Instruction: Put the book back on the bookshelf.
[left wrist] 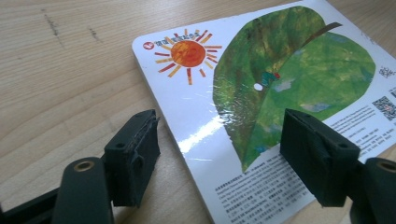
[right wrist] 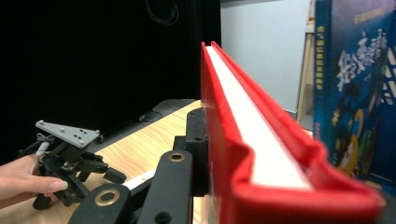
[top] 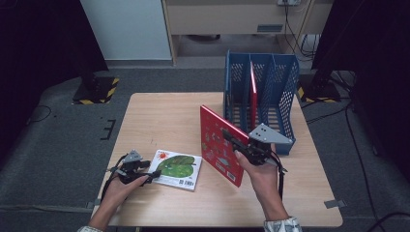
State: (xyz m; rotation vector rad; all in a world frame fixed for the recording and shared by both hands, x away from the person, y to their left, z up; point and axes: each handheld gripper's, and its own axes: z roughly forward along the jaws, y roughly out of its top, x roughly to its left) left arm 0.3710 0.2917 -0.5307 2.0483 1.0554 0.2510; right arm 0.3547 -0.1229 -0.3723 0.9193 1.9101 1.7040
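Nearest to the person, the left hand-held gripper (top: 151, 175) is sitting low at the front left of the desk (top: 159, 116), with the person's left hand (top: 121, 186) wrapped around it. Its 2 black jaws are standing apart, and they are not pressing on anything. 1 jaw is over the bare wood and the other jaw is over the white book (left wrist: 261, 116), so the near edge of the book is lying between them. This book is lying flat on the desk, and it is showing an orange sun and a big green leaf on its cover. A little farther on and to the right, the right hand-held gripper (top: 231, 138) is being held up above the desk by the person's right hand (top: 258, 171). Its jaws are squeezing tight on the red book (top: 220, 145), which is standing up on its edge in the air and leaning a bit. In the right gripper view, the white pages of the red book (right wrist: 252, 126) are showing between its 2 red covers. Just behind the red book, at the back right of the desk, a blue file rack (top: 278, 92) is standing. Another thin red book (top: 253, 94) is standing upright inside 1 of its slots.
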